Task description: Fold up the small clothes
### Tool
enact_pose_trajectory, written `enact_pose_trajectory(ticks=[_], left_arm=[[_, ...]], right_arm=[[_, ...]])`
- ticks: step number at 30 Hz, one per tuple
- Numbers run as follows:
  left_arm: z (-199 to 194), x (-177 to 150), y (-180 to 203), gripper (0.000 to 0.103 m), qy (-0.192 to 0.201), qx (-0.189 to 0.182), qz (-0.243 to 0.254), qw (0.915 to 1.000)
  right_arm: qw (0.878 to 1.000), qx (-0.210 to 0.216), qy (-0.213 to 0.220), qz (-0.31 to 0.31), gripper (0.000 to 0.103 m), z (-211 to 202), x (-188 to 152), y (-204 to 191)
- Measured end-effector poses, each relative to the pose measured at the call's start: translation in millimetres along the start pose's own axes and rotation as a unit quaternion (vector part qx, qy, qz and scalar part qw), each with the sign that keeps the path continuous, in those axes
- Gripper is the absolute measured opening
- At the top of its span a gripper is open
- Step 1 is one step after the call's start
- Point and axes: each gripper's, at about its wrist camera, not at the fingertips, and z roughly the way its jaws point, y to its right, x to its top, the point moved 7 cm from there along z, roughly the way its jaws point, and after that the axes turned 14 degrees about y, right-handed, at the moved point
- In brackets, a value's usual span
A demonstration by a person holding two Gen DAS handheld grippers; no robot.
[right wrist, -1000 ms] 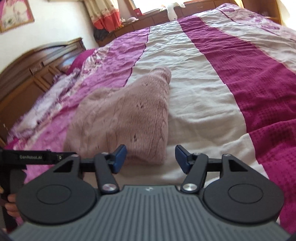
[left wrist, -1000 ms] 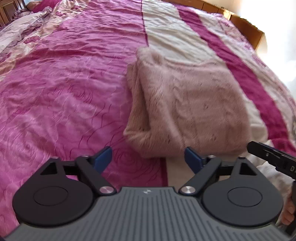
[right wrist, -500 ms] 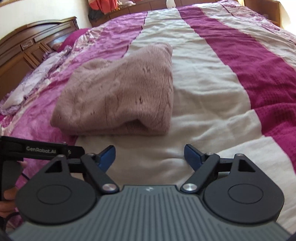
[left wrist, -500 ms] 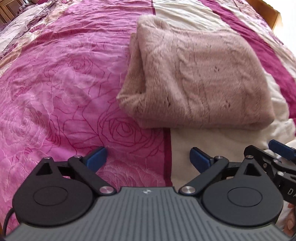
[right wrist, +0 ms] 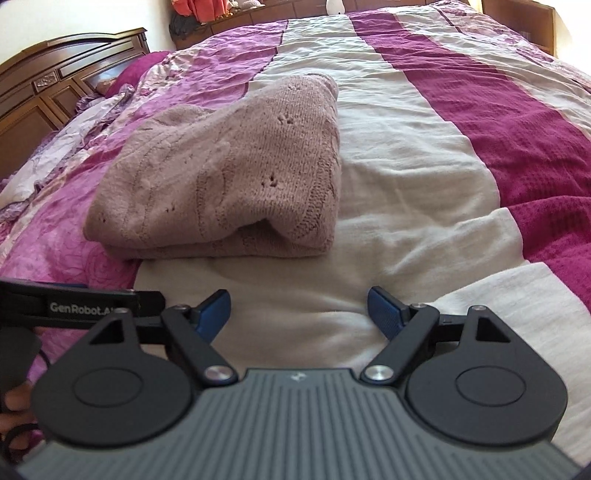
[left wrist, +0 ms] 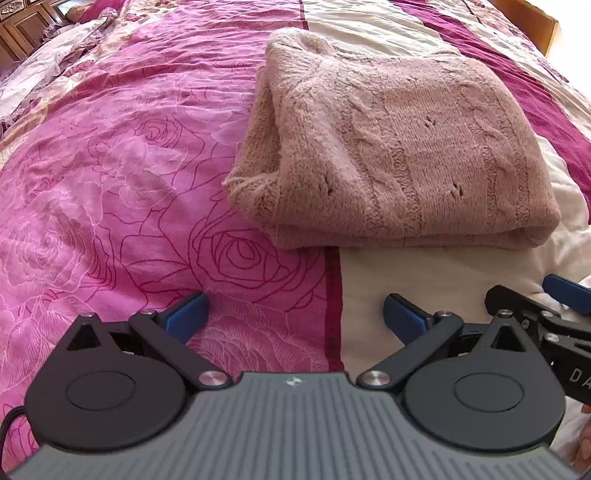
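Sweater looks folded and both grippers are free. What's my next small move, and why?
Probably just back both grippers off. The sweater lies as a squared bundle on the bed; left gripper and right gripper are open, empty, short of its near edge. One layer gapes slightly; tuck optional.

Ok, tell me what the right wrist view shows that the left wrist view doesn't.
Only the right wrist view shows the carved wooden headboard, the white toy on the far ledge, and the sweater's open, gaping end. Only the left wrist view shows the rose-print sheet close up. Both show the folded pink sweater on the striped bedspread, and both grippers, left and right, open and empty.
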Motion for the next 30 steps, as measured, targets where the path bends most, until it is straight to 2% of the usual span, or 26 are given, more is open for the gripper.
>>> enact_pose_trajectory(ticks=[30], left_arm=[[-2.5,-2.2,-1.5,0.103,0.003,-0.004,-0.004,1.0000]], right_arm=[[1.000,-0.001,0.002,-0.003,0.083,0.9,-2.3,-0.2]])
